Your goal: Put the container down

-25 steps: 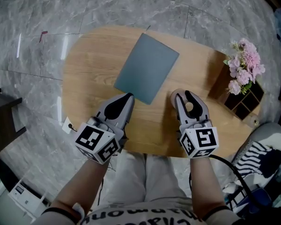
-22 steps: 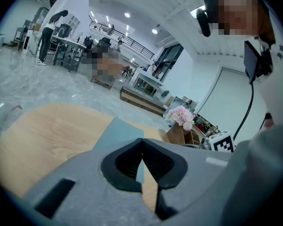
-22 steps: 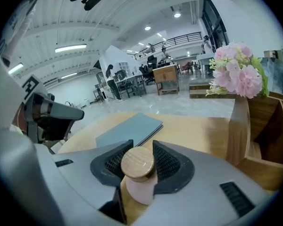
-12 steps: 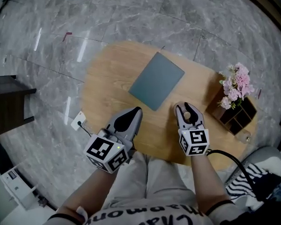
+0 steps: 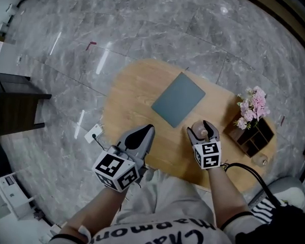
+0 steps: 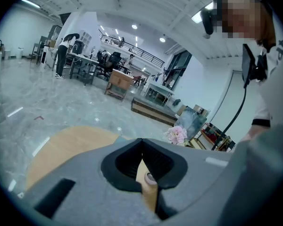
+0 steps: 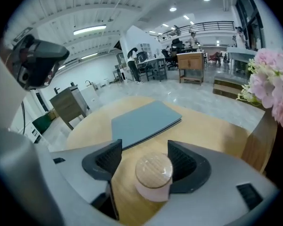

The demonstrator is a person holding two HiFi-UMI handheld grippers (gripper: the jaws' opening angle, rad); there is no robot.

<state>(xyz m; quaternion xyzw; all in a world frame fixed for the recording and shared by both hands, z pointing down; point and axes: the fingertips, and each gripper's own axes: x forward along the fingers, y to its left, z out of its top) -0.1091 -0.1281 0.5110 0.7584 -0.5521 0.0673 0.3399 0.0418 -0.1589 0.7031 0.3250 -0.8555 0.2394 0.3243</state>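
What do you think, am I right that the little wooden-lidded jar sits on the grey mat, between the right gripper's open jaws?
Not quite. The right gripper view shows the jar on the bare wood of the table, apart from the grey mat. It is indeed between the open jaws of the right gripper, which have just been opening.

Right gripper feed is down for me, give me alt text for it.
The right gripper has just been opening its jaws, which stand apart on either side of a small pink container with a wooden lid, upright on the wooden table. Behind it lies a grey-blue mat; pink flowers show at the right edge.
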